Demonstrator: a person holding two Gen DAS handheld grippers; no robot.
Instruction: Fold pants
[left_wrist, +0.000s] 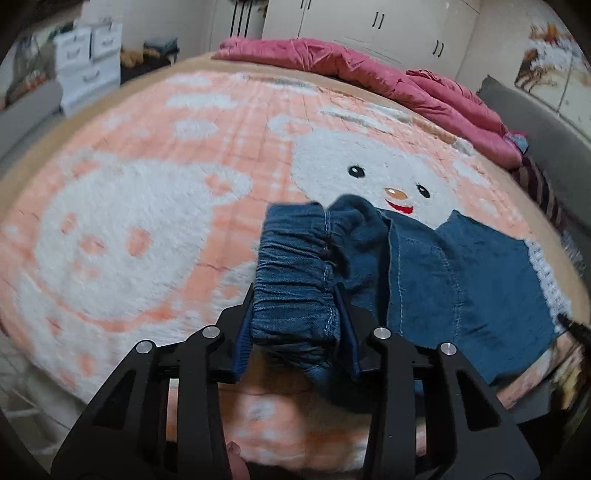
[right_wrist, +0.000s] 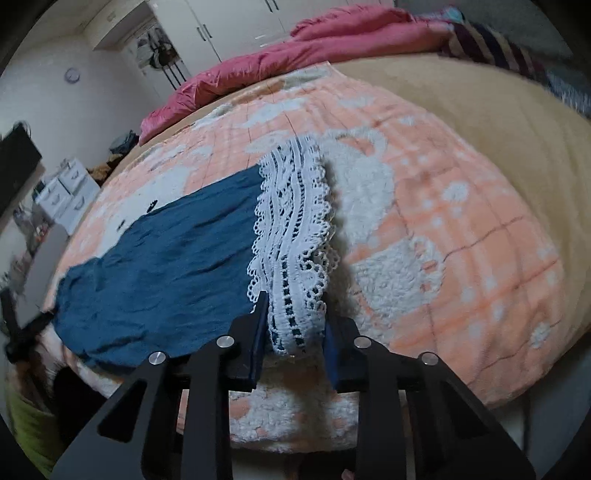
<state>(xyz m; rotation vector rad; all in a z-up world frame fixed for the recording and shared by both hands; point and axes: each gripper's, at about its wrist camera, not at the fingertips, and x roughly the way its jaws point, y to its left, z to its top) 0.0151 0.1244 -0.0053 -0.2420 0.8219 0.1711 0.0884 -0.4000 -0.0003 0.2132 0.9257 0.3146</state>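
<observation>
Blue denim pants (left_wrist: 458, 280) with a white lace hem (right_wrist: 291, 236) lie on the bed near its front edge. My left gripper (left_wrist: 295, 295) is shut on the bunched elastic waistband (left_wrist: 291, 258) and holds it a little above the blanket. My right gripper (right_wrist: 295, 302) is shut on the lace hem at the leg end, which stands lifted off the bed. The blue legs (right_wrist: 166, 266) stretch flat to the left of it. The right gripper's tip (left_wrist: 574, 328) shows at the far right of the left wrist view.
A peach and white fleece blanket (left_wrist: 155, 206) with a snowman face covers the bed. A pink quilt (left_wrist: 388, 77) is heaped along the far side. White drawers (left_wrist: 88, 62) stand beyond the bed's left. The bed's front edge (right_wrist: 295, 417) is just under my right gripper.
</observation>
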